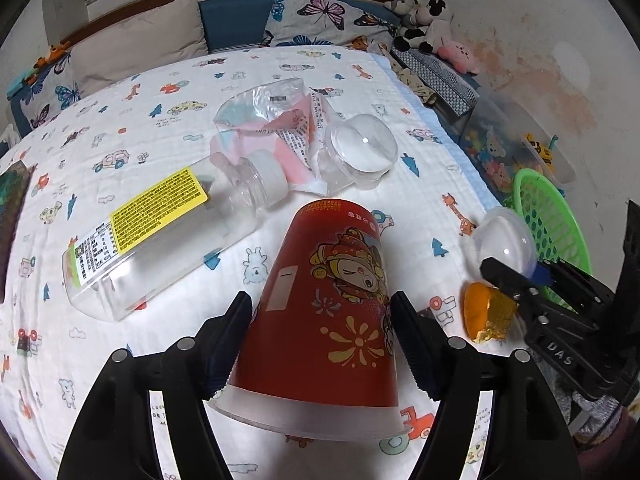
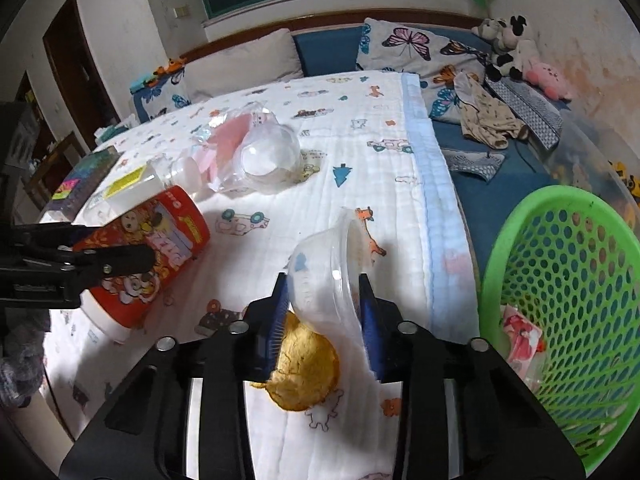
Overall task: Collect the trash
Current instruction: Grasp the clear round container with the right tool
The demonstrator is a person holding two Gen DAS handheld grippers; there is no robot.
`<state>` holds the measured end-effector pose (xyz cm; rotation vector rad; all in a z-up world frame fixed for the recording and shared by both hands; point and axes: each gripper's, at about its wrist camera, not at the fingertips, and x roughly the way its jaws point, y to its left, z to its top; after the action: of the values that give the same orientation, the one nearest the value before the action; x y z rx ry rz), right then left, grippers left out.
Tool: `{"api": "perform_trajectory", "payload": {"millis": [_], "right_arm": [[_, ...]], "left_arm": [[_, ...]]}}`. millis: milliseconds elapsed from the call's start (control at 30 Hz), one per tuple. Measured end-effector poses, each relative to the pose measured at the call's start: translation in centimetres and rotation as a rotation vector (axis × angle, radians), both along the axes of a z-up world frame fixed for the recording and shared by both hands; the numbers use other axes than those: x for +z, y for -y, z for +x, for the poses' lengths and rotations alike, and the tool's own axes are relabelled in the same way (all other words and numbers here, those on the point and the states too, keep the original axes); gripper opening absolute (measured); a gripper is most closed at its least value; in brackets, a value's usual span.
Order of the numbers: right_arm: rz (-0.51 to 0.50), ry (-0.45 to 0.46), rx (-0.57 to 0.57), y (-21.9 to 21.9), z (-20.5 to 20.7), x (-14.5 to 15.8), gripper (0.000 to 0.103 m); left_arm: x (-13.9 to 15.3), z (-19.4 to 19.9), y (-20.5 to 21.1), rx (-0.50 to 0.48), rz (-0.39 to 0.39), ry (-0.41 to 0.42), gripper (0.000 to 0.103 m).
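Observation:
My left gripper (image 1: 322, 306) is shut on a red paper cup (image 1: 324, 312) with a cartoon print, held with its white rim toward the camera above the bed; it also shows in the right wrist view (image 2: 160, 240). My right gripper (image 2: 324, 300) is shut on a clear plastic dome lid (image 2: 328, 276), also seen in the left wrist view (image 1: 502, 240). An orange peel piece (image 2: 306, 368) lies on the blanket under the right gripper. A clear bottle (image 1: 160, 232), a crumpled plastic bag (image 1: 272, 128) and another clear dome (image 1: 360, 148) lie further on the bed.
A green mesh basket (image 2: 568, 280) stands at the right of the bed with a pink wrapper (image 2: 520, 336) inside. Pillows (image 1: 312, 16) and plush toys (image 1: 428, 28) lie at the headboard. A clear toy bin (image 1: 508, 148) is by the wall.

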<state>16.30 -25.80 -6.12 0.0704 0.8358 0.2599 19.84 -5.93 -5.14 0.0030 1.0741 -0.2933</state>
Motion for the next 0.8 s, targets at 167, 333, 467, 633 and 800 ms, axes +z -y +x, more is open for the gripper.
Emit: {"api": "perform_trajectory", "payload": {"millis": [167, 333, 467, 633, 800], "right_arm": [[0.048, 0.017, -0.008, 0.9, -0.8, 0.7, 0.034], [0.104, 0.043, -0.017, 1.9, -2.0, 2.0, 0.034], [0.125, 0.068, -0.038, 2.9, -3.2, 2.9, 0.034], [0.135, 0.091, -0.092, 5.2, -4.5, 3.6, 0.034], [0.125, 0.093, -0.172, 8.5, -5.3, 3.4, 0.034]], "left_arm": [[-0.4, 0.3, 0.3, -0.003, -0.007, -0.029, 0.07], [-1.0, 0.4, 0.9, -0.009, 0.005, -0.035, 0.07], [-0.9, 0.2, 1.1, -0.014, 0.003, -0.024, 0.068], [0.2, -0.4, 1.4, -0.024, -0.026, -0.003, 0.067], [2.4, -1.3, 2.7, -0.06, -0.07, 0.028, 0.067]]}}
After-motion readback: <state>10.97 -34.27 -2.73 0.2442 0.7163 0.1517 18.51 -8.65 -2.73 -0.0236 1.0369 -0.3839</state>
